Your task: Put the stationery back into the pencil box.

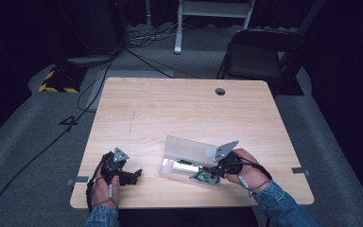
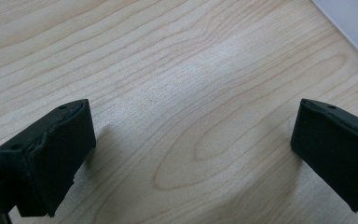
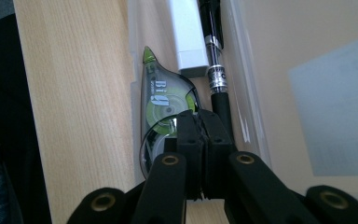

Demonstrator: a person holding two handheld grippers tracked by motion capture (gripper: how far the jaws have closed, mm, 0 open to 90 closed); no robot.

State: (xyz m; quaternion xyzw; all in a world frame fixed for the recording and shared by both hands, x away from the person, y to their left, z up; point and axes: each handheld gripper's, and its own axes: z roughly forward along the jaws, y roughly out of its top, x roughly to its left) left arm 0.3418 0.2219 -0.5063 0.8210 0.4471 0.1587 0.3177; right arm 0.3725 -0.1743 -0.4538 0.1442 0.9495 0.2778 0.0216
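Observation:
A clear plastic box (image 1: 167, 171) lies at the table's front centre with its lid (image 1: 191, 149) standing open. Inside are a white stick-shaped item (image 3: 186, 32), a black pen (image 3: 214, 51) and a green correction tape roller (image 3: 161, 100). My right gripper (image 3: 198, 135) is shut, jaws pressed together with nothing between them, tips just over the roller and the pen. In the high view the right gripper (image 1: 213, 171) sits at the box's right end. My left gripper (image 1: 133, 176) rests at the front left, open (image 2: 193, 154) over bare wood.
The wooden table (image 1: 170, 109) has a cable hole (image 1: 220, 91) at the back right. A black folding chair (image 1: 260, 52) stands behind it. Cables run over the grey floor at the left. A pale corner of the box (image 2: 354, 23) shows beyond the left gripper.

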